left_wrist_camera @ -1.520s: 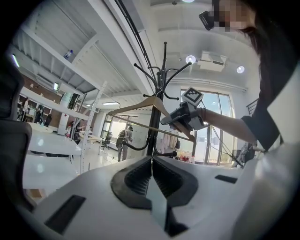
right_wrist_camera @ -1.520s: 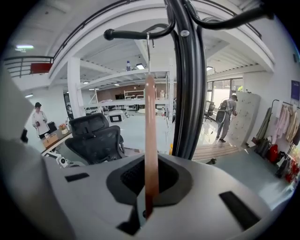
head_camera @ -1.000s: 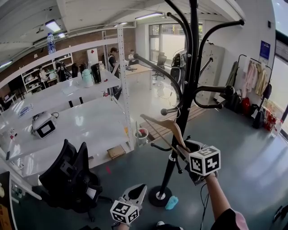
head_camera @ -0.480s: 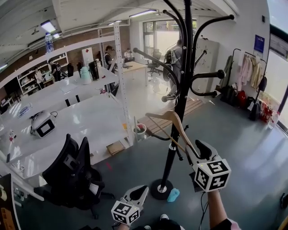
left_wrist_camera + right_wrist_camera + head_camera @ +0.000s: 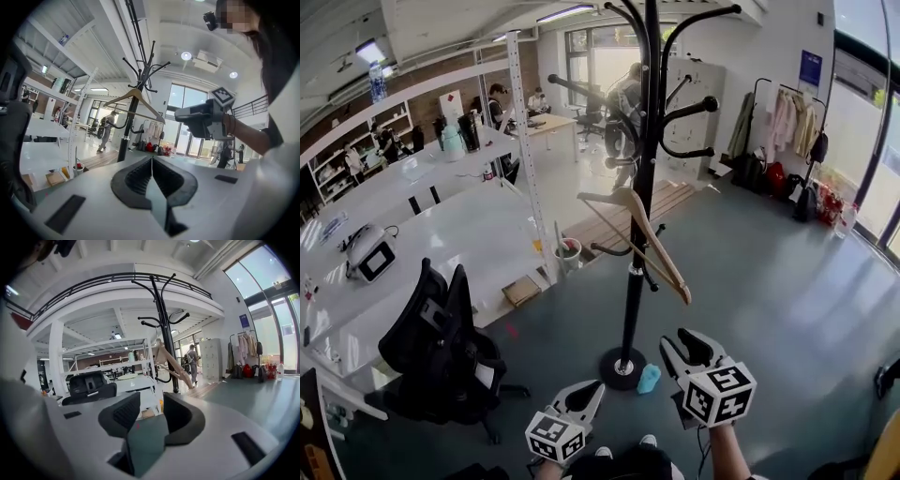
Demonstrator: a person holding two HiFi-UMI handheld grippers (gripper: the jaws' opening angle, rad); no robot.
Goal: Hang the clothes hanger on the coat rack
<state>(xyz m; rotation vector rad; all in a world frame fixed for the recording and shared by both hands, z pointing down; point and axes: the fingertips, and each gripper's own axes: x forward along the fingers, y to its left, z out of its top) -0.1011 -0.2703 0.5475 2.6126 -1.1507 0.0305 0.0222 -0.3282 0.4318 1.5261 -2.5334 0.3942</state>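
Wooden clothes hanger hooked on coat rack, centre frame. Right gripper jaws wide, empty, bottom right. Left gripper jaws pressed together, empty. Tip: pull away straight, don't clip hanger, check hook sits properly.

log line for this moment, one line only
hanger: hanging on coat rack | right gripper: open, empty, clear of hanger | left gripper: shut, empty

Left tool jaws together (empty); hanger hangs on coat rack.
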